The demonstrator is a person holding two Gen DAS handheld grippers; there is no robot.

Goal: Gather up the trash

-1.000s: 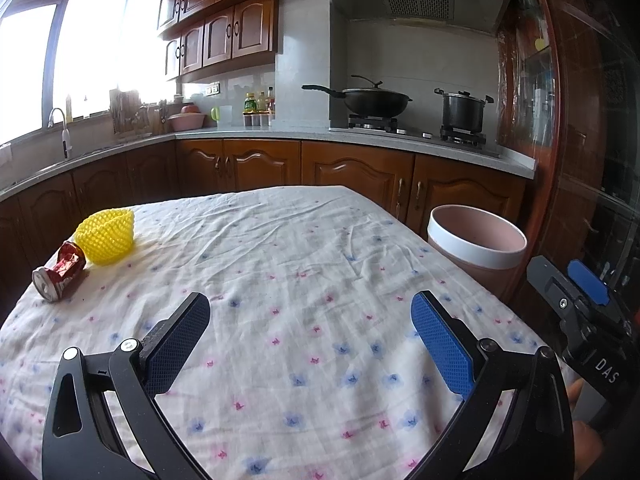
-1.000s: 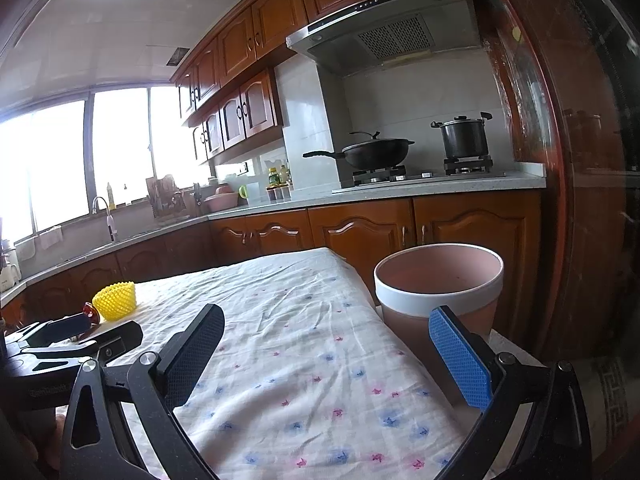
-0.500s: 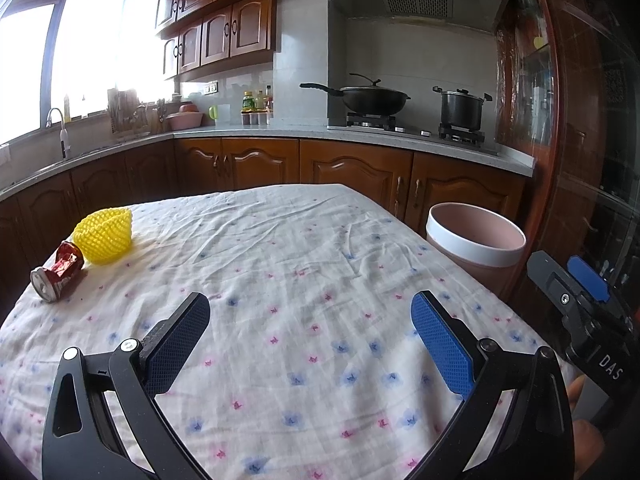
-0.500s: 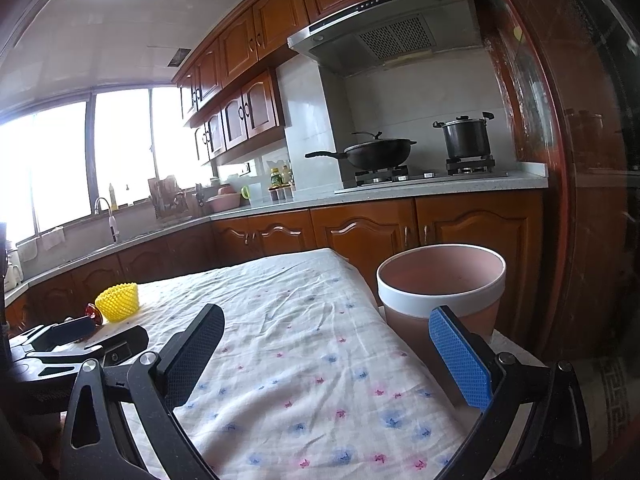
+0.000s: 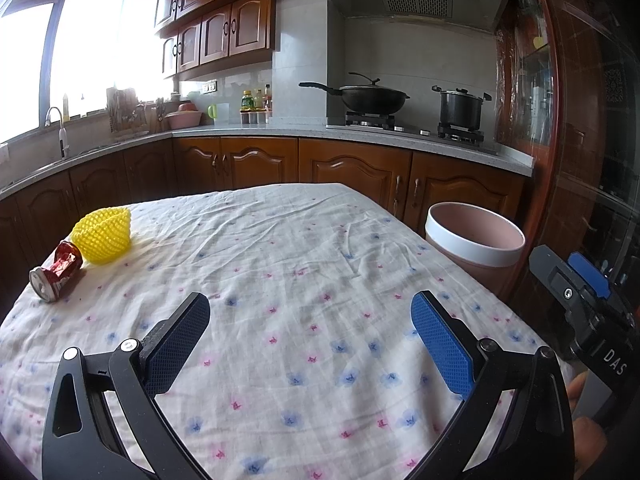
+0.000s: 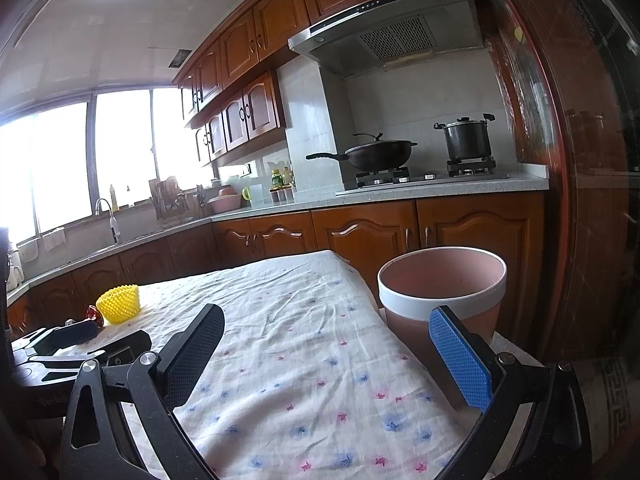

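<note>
A crushed red can [image 5: 57, 271] lies on its side at the table's far left, touching a yellow foam net [image 5: 103, 234] just behind it. In the right wrist view the net [image 6: 119, 304] shows clearly while the can [image 6: 93, 314] is mostly hidden behind the left gripper's body. A pink bin with a white rim [image 5: 474, 245] [image 6: 441, 290] stands beside the table's right edge. My left gripper [image 5: 310, 312] hovers open over the near middle of the cloth, empty. My right gripper [image 6: 326, 324] is open and empty too, near the table's right edge, by the bin.
A flowered white cloth [image 5: 280, 280] covers the table. Behind it runs a kitchen counter [image 5: 360, 132] with a wok [image 5: 368, 98] and a pot [image 5: 460, 108] on the stove, wooden cabinets below. The right gripper's body [image 5: 588, 320] sits at the table's right.
Both views have shifted only slightly; the can and net sit a touch lower left in the left wrist view. Neither gripper has taken hold of anything.
</note>
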